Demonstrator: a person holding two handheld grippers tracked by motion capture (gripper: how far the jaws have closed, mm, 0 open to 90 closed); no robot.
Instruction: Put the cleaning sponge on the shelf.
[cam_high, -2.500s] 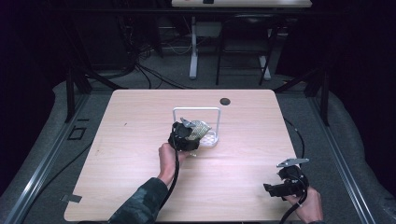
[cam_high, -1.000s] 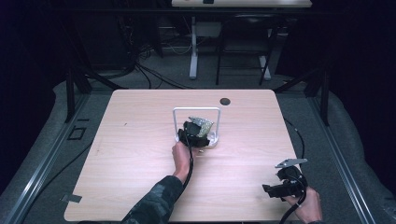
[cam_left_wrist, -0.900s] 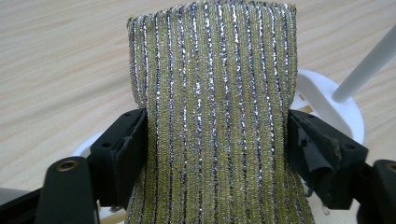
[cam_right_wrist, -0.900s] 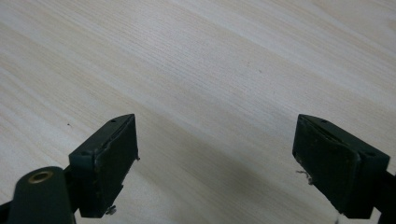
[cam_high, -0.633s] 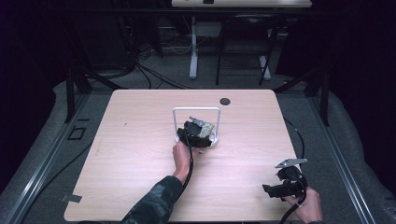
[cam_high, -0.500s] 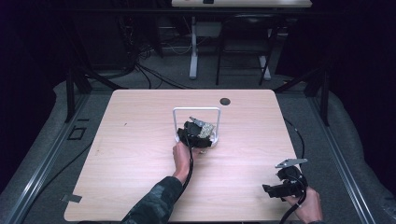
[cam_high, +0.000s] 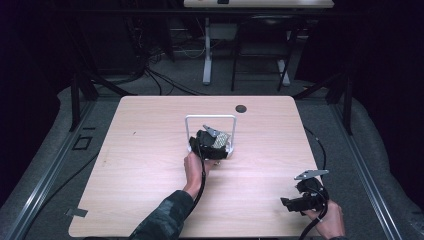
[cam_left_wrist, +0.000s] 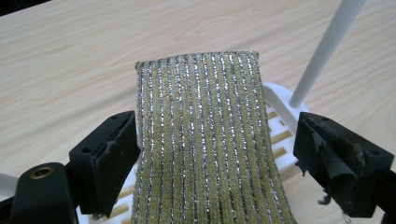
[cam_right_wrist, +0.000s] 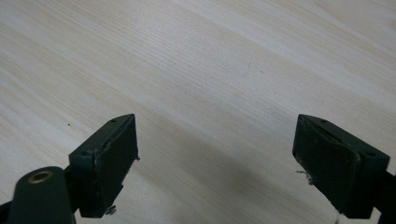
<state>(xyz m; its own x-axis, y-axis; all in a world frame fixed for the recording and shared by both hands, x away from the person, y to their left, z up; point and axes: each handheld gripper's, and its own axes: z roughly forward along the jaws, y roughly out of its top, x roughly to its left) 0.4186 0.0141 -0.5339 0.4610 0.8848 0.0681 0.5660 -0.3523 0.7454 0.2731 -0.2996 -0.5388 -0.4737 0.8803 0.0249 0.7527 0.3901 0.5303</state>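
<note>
Left gripper sits at table centre, over a white rack. In the left gripper view its jaws stand wide, one each side of a sponge, w/ a gap between each pad and the sponge's edge. No grip at this moment.

Sponge: olive-green pad w/ a knitted cover, silver thread running in lengthwise stripes. It lies on the slotted rack base, far end overhanging toward the table. A white post of the rack rises just beside it on the right of that view.

Handling, est. from looks:
- Weight: light.
- Stiffness: soft, compressible; will likely squash under the pads, so moderate closure should do.
- Surface: ribbed knit, probably good friction, low slip risk. If wet (cannot tell), heavier and floppy.
- Fragility: low. Metallic thread may snag on worn pad edges.
- Grip point: across the long sides, near mid-length, as the jaws are now lined up. An end grip would likely let the free half droop.
- Caution: keep the right-hand jaw clear of the post.

Right gripper is near the table's front right corner, well apart from the rack. Jaws wide, nothing between them, bare wood below.
</note>
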